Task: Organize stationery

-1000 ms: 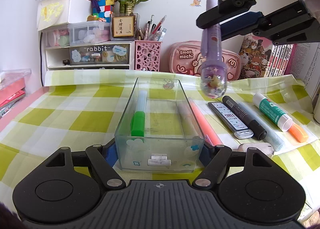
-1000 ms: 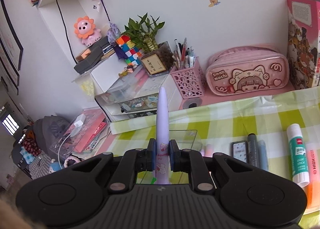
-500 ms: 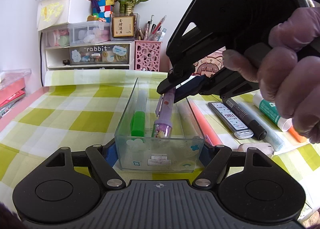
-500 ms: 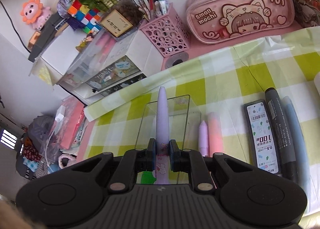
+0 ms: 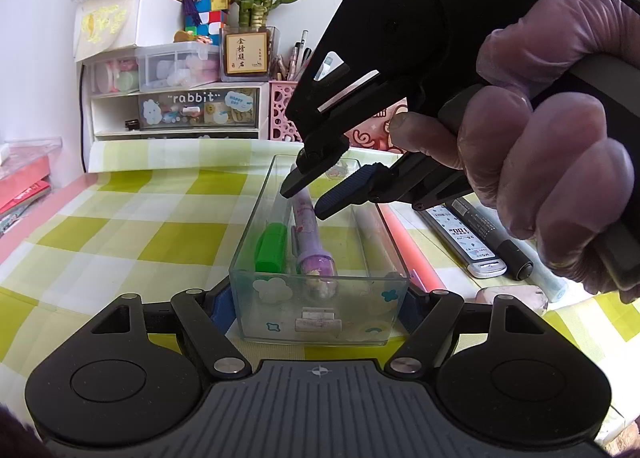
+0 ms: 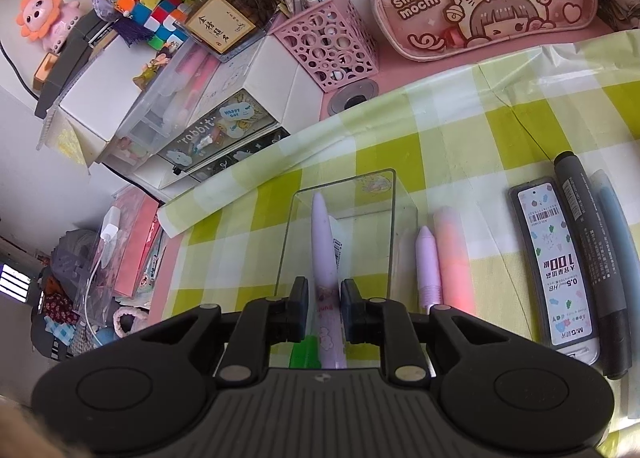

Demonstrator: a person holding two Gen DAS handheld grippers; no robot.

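Checked tablecloth (image 5: 132,234); right claw (image 6: 324,308) parted around purple pen (image 6: 326,258).

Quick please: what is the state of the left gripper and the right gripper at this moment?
Left gripper: closed on the clear box, holding its near end.
Right gripper: open, fingers apart on both sides of the purple pen lying in the box.

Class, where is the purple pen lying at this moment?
In the left wrist view, the purple pen lies inside the clear box, right of the green marker.
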